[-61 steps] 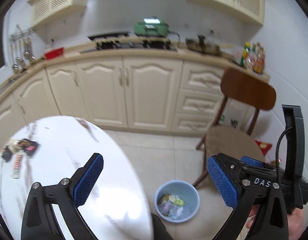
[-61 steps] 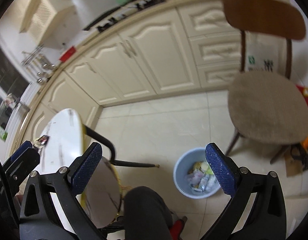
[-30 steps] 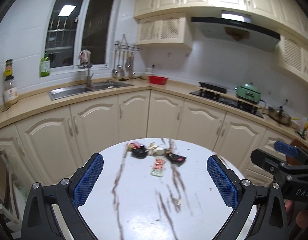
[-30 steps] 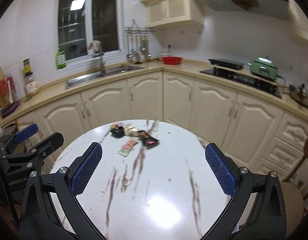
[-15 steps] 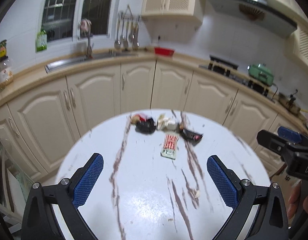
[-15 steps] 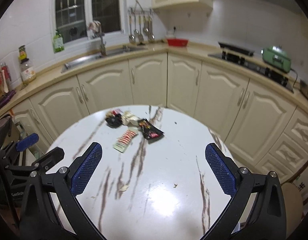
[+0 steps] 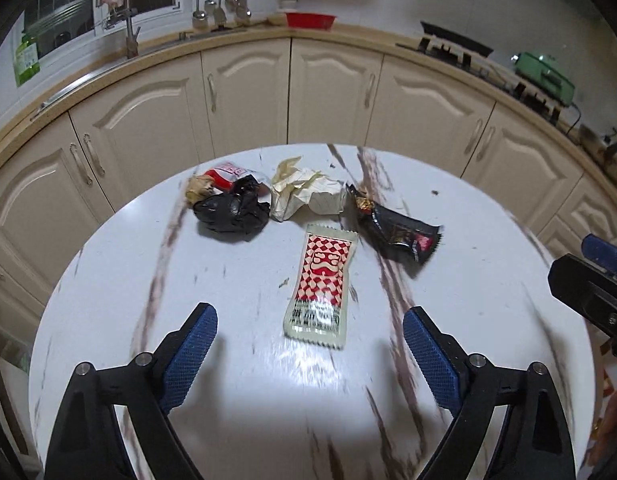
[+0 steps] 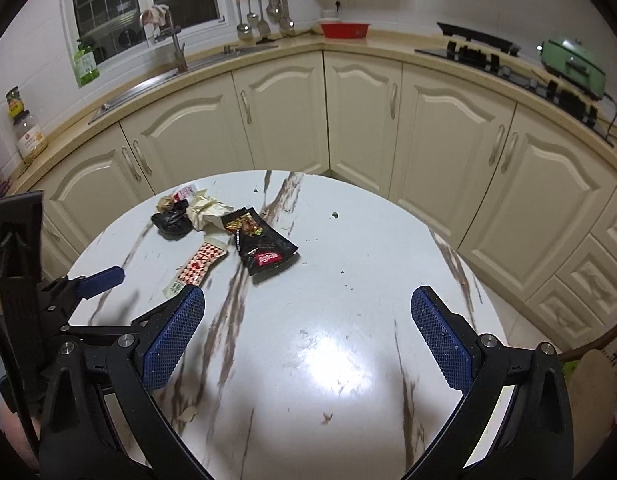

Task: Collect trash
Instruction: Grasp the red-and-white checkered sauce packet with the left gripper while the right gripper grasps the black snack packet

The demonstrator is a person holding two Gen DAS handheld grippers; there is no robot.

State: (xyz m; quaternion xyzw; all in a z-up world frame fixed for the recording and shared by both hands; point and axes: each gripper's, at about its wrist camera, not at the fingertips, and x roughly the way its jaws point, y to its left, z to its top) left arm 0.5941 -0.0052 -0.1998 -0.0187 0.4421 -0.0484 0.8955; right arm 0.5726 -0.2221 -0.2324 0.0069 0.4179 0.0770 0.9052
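Observation:
Trash lies on the far part of a round white marble table [image 7: 488,300]: a red-and-white checkered sachet [image 7: 321,284], a black snack wrapper [image 7: 396,232], crumpled cream paper [image 7: 304,196], a crumpled black bag [image 7: 230,210] and a small red wrapper [image 7: 228,171] behind it. My left gripper [image 7: 308,350] is open and empty, just short of the sachet. My right gripper [image 8: 306,330] is open and empty over the table's middle, right of the sachet [image 8: 200,262] and near the black wrapper [image 8: 260,246].
Cream kitchen cabinets [image 8: 364,116] curve behind the table, with a sink [image 8: 168,74], a red bowl [image 8: 344,30], a hob [image 8: 468,50] and a green appliance [image 8: 572,66] on the counter. Small crumbs [image 8: 334,214] dot the table. The left gripper's body [image 8: 68,292] shows at the right view's left edge.
Both grippers have swung from the blue bin on the floor to the table and moved closer to the trash. The left gripper now hovers close before the sachet. Both stayed open.

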